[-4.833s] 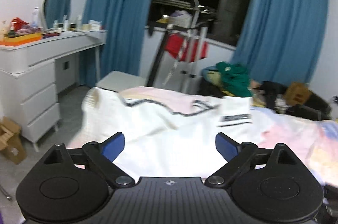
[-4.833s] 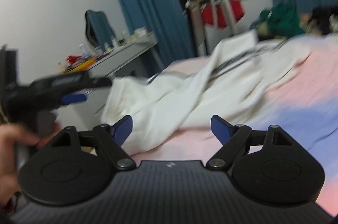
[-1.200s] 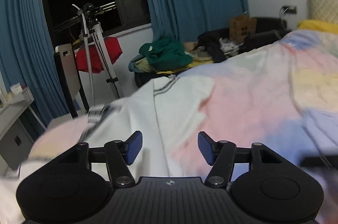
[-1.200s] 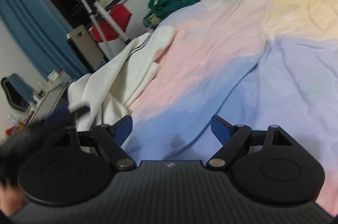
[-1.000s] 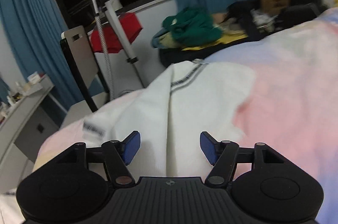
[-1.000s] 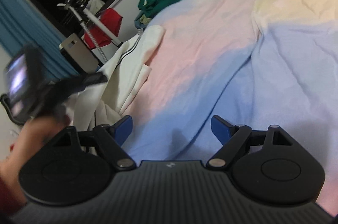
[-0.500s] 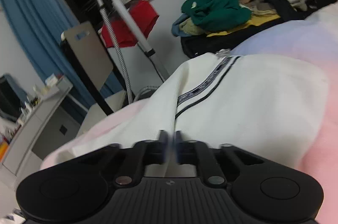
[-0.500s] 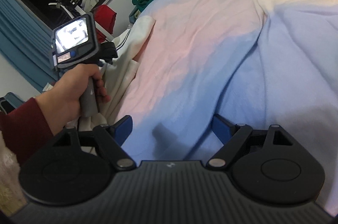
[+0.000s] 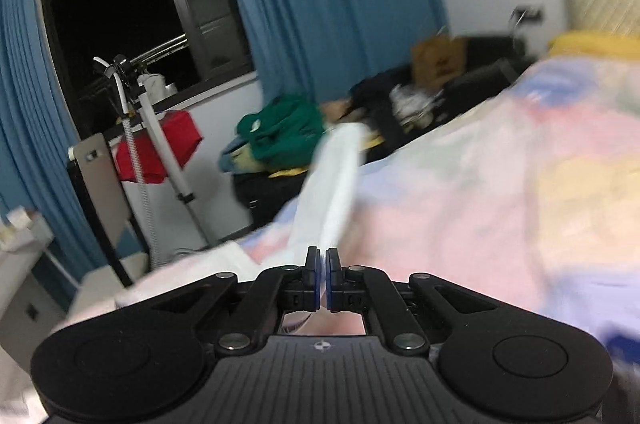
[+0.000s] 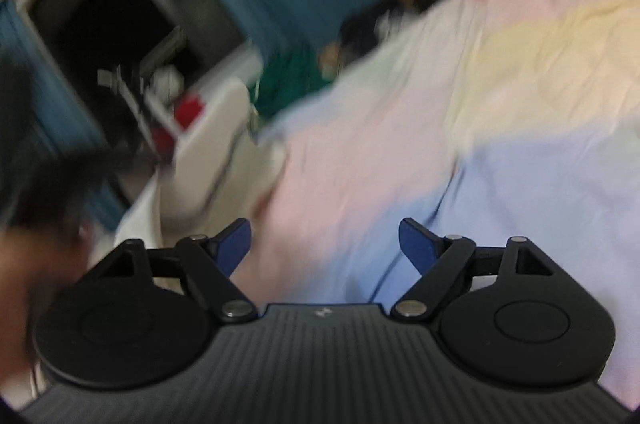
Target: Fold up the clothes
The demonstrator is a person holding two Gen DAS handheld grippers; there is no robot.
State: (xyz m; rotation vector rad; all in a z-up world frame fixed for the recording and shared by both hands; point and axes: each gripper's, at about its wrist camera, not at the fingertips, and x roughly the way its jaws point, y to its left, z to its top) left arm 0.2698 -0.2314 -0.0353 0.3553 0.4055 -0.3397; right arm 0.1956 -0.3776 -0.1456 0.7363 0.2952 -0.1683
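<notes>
Looking down my left gripper, the two blue pads are clamped tight on a fold of the white garment, and the cloth runs up and away from the fingertips in a blurry strip over the bed. It's pretty smeared, so I can't make out any trim or which part of the garment I've got. Underneath is the pastel bedspread, pink, yellow and lilac patches. Behind it there's a green clothes pile, blue curtains and a garment steamer stand by the dark window.

My right gripper is hanging wide open over the bedspread, nothing between the jaws. From that side the white garment sits off to the left near the bed edge, well apart from the right fingers.
</notes>
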